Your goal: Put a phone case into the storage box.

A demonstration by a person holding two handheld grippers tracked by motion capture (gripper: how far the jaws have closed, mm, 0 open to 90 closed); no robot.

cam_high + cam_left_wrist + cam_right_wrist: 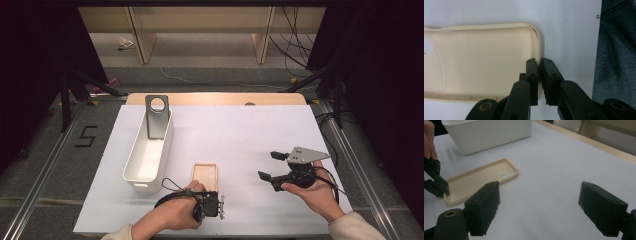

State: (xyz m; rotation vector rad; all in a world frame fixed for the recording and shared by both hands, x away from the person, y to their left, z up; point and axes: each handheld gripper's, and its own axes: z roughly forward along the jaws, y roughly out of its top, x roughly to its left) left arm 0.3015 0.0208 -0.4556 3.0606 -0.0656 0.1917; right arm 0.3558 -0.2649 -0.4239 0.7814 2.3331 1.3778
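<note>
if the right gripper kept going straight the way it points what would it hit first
Probably nothing soon: the open right gripper points over bare table, with the phone case off to its left. Depth is unclear; it may meet the table.

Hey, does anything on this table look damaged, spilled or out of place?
Nothing stands out. The phone case lies flat and whole, the left gripper pinching its rim. The white bin stands upright. The right gripper is open over bare table.

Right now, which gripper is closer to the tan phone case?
Left. The left gripper pinches the phone case wall at its near end; the right gripper hovers open, off to the case's right.
</note>
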